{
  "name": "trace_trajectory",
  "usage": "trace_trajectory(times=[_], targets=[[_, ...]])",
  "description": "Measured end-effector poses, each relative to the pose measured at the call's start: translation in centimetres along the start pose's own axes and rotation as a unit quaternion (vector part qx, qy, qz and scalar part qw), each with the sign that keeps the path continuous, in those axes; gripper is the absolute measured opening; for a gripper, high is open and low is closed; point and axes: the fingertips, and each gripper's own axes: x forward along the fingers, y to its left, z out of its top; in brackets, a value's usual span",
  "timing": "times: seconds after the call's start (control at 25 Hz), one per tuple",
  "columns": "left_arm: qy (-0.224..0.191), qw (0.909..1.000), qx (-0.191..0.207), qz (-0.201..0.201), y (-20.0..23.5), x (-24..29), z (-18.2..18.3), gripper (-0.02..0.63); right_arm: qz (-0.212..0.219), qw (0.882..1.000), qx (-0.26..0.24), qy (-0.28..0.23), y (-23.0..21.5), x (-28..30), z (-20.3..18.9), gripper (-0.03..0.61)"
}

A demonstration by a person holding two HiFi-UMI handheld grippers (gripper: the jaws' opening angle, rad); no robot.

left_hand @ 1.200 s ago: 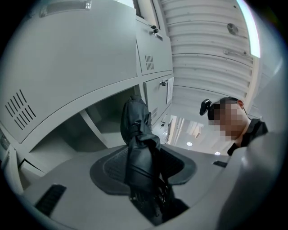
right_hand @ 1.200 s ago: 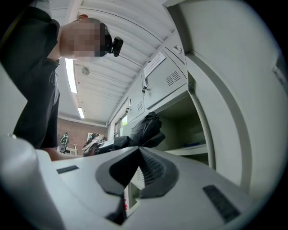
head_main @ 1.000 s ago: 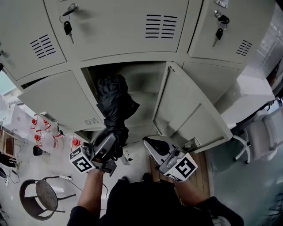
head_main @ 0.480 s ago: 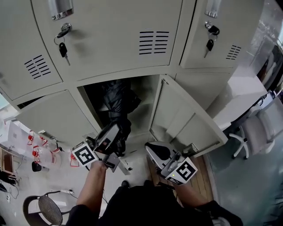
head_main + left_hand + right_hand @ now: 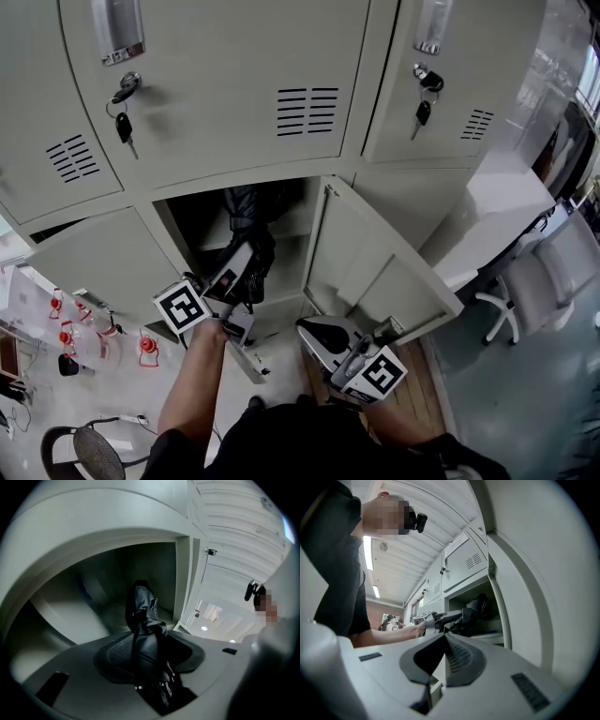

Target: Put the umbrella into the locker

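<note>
Left tongs [image 5: 242, 272]: clenched on near end of black folded umbrella [image 5: 248, 211]. Umbrella: far end lay inside open locker compartment [image 5: 292, 225], rest stuck out of opening. Door [image 5: 366, 267]: stood open at right of compartment. Right tongs [image 5: 317, 330]: pressed together, nothing between, held low beside door. Keys [image 5: 123, 127]: hung from upper locker lock.

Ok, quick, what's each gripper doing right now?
Left gripper: closed on the black umbrella, which reaches into the open locker.
Right gripper: jaws together, holding nothing.
</note>
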Motion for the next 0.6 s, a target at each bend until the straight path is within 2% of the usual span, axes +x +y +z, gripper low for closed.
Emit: trace_trajectory(times=[0.2, 0.32, 0.48, 0.6], targets=[[0.000, 0.9998, 0.019, 0.006, 0.1, 2.5, 1.1, 0.198, 0.011, 1.000, 0.006, 0.005, 0.8, 0.0, -0.2, 0.011], [0.008, 0.9982, 0.052, 0.027, 1.2, 3.7, 2.2, 0.198, 0.012, 1.000, 0.006, 0.004, 0.9, -0.1, 0.0, 0.011], [0.009, 0.9958, 0.070, 0.059, 2.3, 4.5, 2.9, 0.198, 0.005, 1.000, 0.005, 0.000, 0.5, -0.5, 0.4, 0.011], [0.015, 0.9951, 0.071, 0.067, 2.3, 4.9, 2.7, 0.198, 0.001, 1.000, 0.004, -0.002, 0.1, -0.6, 0.5, 0.011]])
